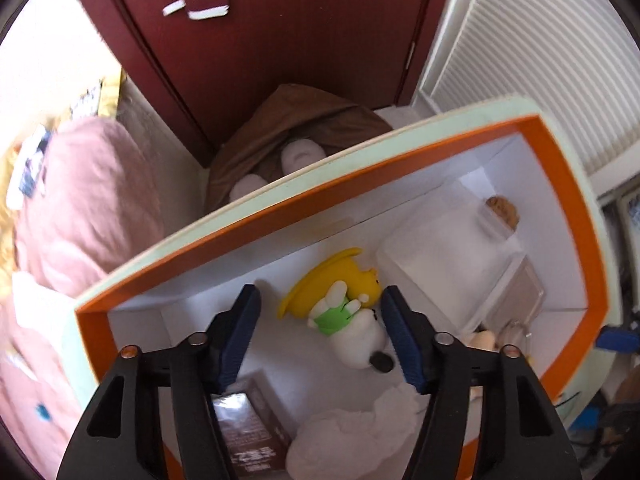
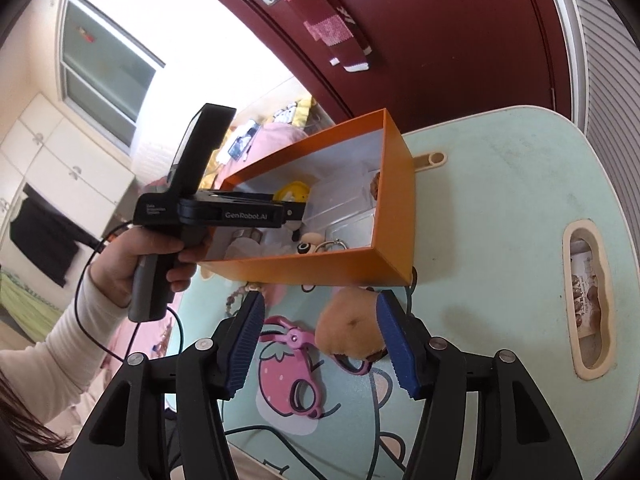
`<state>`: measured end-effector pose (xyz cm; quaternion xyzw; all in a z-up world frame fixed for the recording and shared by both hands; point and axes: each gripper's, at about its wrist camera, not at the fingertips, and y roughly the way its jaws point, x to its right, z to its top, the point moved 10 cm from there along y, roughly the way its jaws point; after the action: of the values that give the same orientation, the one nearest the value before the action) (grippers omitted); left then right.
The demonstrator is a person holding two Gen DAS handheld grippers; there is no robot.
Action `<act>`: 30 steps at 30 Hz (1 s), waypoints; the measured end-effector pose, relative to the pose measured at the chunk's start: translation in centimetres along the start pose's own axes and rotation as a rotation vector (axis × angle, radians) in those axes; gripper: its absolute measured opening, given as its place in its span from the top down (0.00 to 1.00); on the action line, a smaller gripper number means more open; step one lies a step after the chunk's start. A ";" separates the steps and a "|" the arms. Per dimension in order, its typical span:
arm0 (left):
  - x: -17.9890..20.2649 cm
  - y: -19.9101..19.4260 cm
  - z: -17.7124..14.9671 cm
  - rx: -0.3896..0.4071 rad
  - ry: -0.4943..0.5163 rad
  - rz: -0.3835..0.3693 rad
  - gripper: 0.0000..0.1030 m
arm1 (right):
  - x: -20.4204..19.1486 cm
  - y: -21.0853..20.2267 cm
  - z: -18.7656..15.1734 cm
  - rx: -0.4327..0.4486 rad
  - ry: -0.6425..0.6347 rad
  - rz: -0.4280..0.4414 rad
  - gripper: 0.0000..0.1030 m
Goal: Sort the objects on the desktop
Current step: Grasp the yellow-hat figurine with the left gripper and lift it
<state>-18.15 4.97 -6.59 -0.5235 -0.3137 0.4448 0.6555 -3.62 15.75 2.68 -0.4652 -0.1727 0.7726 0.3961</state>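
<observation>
The pale green table (image 2: 500, 208) fills the right and lower part of the right wrist view, printed with cartoon figures along its lower edge and pierced by a cream-rimmed handle slot at right.

On it, at centre frame, stands the orange box (image 2: 394, 216) with a white interior. In the left wrist view the same box fills the middle and right of the frame, seen from above.

Contents noted in the left wrist view: a clear plastic container (image 1: 444, 248) at right of centre; a white dog figurine (image 1: 352, 316) with a yellow hat and green bib, lying on its side at centre; a dark brown packet (image 1: 252, 428) at lower centre; a white crumpled item (image 1: 352, 432) at lower centre-right.

The left gripper (image 1: 320, 312) hangs over the box interior, fingers spread, the figurine lying between them. Its head is very near the right finger; contact cannot be confirmed. In the right wrist view this gripper's body appears at centre left, held by the person's hand (image 2: 148, 256) in a cream sleeve.

The right gripper (image 2: 320, 316) stands at the lower centre of its own view, fingers spread. A tan plush toy (image 2: 352, 328) lies on the table between them, near the right finger; contact cannot be told. A pink clip (image 2: 292, 336) lies on the table left of the plush.
</observation>
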 end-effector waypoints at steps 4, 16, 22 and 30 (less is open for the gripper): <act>-0.4 -0.3 -0.2 0.000 0.035 0.030 0.51 | -0.1 -0.1 0.0 -0.001 0.005 0.012 0.44; -0.1 -1.1 -0.5 0.081 0.012 0.033 0.52 | -0.8 0.5 -0.1 -0.002 -0.020 -0.005 0.44; -0.2 -6.0 -0.3 0.186 -0.011 0.016 0.52 | -1.1 0.9 -0.4 -0.008 -0.029 -0.019 0.44; -0.6 -12.6 -3.5 0.280 -0.063 -0.063 0.52 | -1.1 1.7 -1.0 -0.023 -0.032 -0.036 0.44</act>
<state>-12.12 2.33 4.69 -0.4025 -0.2851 0.4796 0.7257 -3.21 13.70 1.74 -0.4542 -0.1964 0.7706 0.4017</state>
